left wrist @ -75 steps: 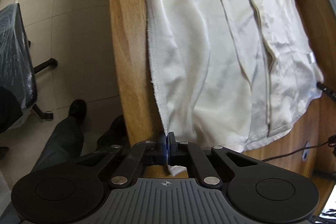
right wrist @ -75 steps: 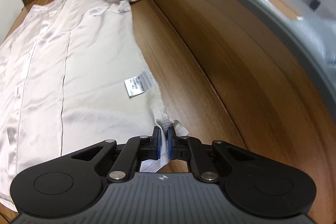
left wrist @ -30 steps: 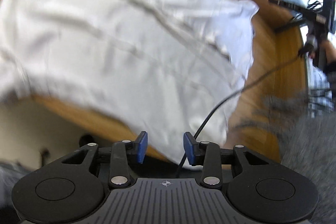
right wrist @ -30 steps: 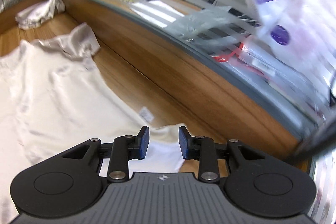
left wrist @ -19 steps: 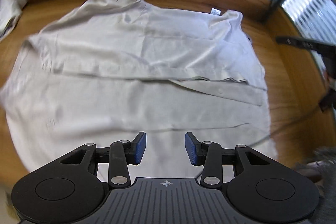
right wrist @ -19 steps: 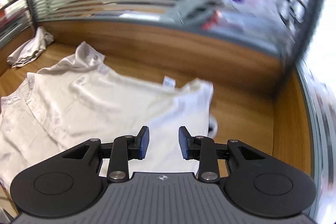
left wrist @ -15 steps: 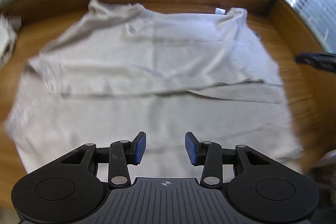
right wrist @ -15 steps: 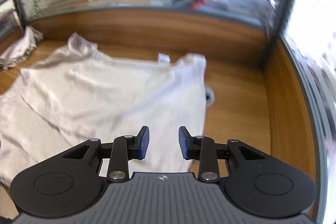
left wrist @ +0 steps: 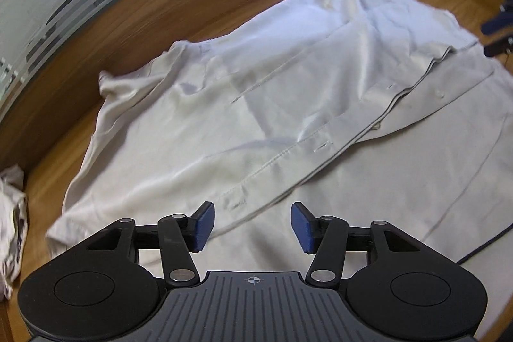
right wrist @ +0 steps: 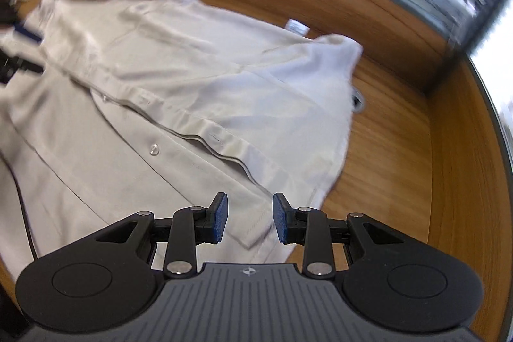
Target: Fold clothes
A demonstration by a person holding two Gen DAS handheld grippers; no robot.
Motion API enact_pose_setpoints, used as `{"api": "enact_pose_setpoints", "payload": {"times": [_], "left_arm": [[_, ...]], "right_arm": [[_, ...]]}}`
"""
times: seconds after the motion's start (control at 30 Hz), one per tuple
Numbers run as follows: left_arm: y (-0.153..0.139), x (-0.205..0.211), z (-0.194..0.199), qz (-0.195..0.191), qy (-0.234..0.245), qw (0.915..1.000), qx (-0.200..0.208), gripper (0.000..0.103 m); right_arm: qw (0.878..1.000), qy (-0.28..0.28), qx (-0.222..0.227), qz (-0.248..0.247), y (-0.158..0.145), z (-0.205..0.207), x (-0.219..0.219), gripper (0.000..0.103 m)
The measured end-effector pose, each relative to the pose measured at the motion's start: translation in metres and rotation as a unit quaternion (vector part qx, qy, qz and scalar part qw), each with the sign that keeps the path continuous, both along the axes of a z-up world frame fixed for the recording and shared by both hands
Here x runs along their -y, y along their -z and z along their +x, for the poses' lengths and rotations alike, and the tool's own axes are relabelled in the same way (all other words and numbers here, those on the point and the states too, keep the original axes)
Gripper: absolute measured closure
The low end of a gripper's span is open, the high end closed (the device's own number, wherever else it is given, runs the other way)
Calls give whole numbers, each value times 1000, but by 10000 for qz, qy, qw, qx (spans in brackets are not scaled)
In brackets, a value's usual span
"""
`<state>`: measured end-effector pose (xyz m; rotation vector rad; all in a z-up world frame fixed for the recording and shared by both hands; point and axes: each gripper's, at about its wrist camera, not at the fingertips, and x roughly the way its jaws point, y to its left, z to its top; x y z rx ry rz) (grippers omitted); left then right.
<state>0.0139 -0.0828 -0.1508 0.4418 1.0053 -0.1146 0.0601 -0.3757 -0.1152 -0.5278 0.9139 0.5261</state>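
Shirt (left wrist: pixel 288 92) flat on desk (right wrist: pixel 400 133), placket half open. L gripper (left wrist: pixel 252 225) jaws opening, empty; R gripper (right wrist: pixel 250 221) spread, empty. Risk: slick fabric, pinch grabs 1 layer only, fold skews.

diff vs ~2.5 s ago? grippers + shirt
Both grippers let go: each was pinched on a shirt edge, now the left gripper is empty with jaws opening, and the right gripper is open and empty. Both swung round above the shirt. The shirt still lies spread on the wooden desk.
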Motion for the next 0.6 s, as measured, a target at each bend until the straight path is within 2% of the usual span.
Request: {"api": "enact_pose_setpoints", "payload": {"times": [0.17, 0.33, 0.4, 0.43, 0.47, 0.53, 0.6], "left_arm": [[15, 15, 8, 270, 334, 9991, -10, 43], [22, 21, 10, 442, 397, 9982, 78, 45], [22, 21, 10, 486, 381, 9980, 130, 57], [21, 20, 11, 475, 348, 9981, 154, 69], [20, 18, 12, 405, 280, 9986, 186, 77], [15, 12, 15, 289, 144, 9991, 280, 89], [9, 5, 21, 222, 0, 9989, 409, 96]], "right_arm": [[9966, -689, 115, -431, 9, 21, -25, 68], [9899, -1227, 72, -713, 21, 33, -41, 69], [9878, -1354, 22, -773, 25, 35, -43, 69], [9869, -1406, -7, -795, 27, 37, -44, 74], [9859, -1458, -37, -816, 29, 38, -45, 82], [9851, -1501, -66, -841, 30, 42, -44, 95], [9849, -1521, -58, -828, 28, 46, -43, 97]]}}
